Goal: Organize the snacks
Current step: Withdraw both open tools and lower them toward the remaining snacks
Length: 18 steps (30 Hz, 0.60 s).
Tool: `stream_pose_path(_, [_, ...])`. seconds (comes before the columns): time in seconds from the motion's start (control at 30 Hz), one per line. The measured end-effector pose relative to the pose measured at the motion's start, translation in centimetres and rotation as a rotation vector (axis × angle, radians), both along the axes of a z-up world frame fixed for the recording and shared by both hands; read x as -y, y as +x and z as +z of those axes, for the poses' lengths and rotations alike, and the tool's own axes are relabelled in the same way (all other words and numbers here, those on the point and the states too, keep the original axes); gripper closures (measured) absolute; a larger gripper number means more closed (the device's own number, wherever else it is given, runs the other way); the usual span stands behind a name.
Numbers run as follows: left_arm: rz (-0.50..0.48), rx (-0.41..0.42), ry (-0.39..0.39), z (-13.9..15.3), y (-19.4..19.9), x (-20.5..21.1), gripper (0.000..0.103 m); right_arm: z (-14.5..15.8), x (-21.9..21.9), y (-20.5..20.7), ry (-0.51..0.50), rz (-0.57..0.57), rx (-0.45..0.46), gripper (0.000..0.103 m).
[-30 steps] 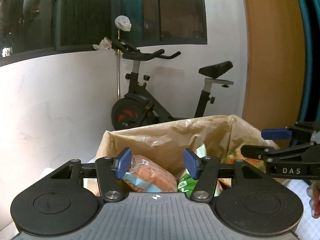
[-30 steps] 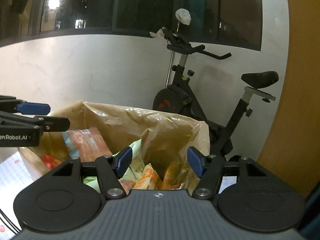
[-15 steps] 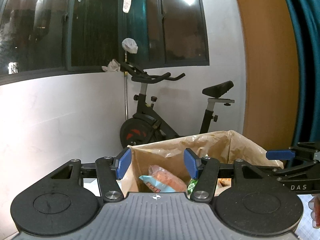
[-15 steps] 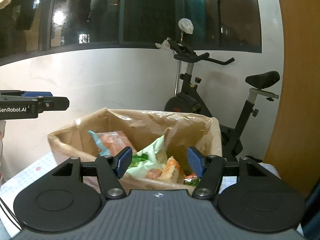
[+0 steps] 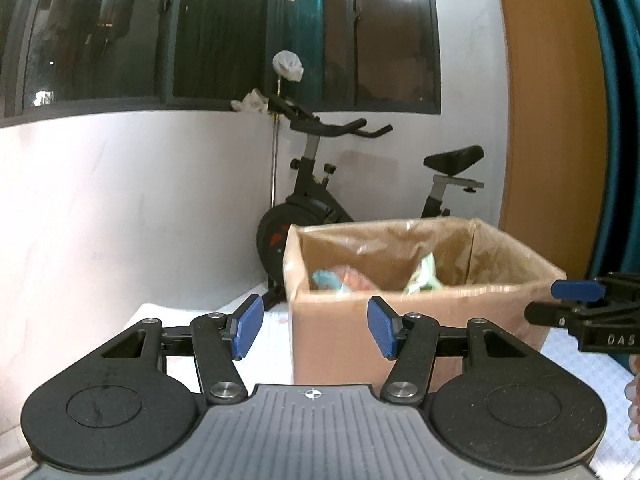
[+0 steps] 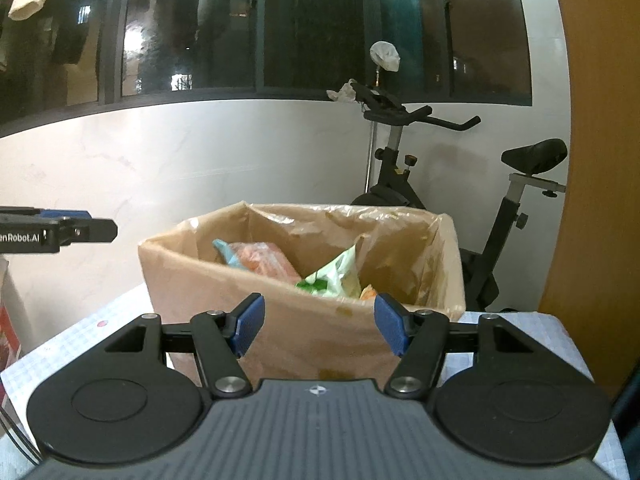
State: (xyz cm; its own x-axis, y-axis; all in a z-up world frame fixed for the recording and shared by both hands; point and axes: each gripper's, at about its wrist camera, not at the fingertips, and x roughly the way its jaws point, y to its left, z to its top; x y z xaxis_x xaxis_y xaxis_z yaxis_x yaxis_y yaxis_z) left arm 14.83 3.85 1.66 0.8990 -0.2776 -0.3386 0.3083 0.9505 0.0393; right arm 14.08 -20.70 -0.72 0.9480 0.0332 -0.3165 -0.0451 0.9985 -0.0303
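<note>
A brown cardboard box point(image 5: 340, 336) point(image 6: 304, 328) lined with a brownish plastic bag stands on the white table. Inside lie snack packs: an orange pack with a light-blue edge point(image 6: 260, 258) point(image 5: 344, 278), a green-and-white pack point(image 6: 332, 276) point(image 5: 424, 276) and an orange one point(image 6: 368, 292) at the near wall. My left gripper point(image 5: 314, 326) stands open and empty in front of the box's left corner. My right gripper point(image 6: 318, 324) is open and empty before the box's near wall. Each gripper shows at the edge of the other's view: the right one point(image 5: 576, 300) and the left one point(image 6: 80, 228).
A black exercise bike point(image 5: 320, 200) point(image 6: 460, 200) stands behind the table by the white wall under dark windows. An orange-brown panel point(image 5: 552, 120) rises at the right. The white gridded tablecloth point(image 6: 80, 344) spreads around the box. A red-and-white object point(image 6: 8, 320) sits at the left edge.
Both grippers have drawn back from above the box's inside to in front of its near wall, so the box looks smaller and farther. Their jaws kept the same opening.
</note>
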Motion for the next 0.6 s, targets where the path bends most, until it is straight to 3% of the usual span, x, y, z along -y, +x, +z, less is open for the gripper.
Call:
stream_pose_path(0.23, [0.025, -0.062, -0.011, -3.7, -1.2, -1.3, 0.043, -2.7, -0.1, -1.0, 0.021, -0.003, -0.015, 0.039])
stream_pose_path(0.6, [0.095, -0.288, -0.034, -11.2, -2.2, -2.6, 0.043, -8.8, 0.4, -1.6, 0.093, -0.042, -0.083, 0.039])
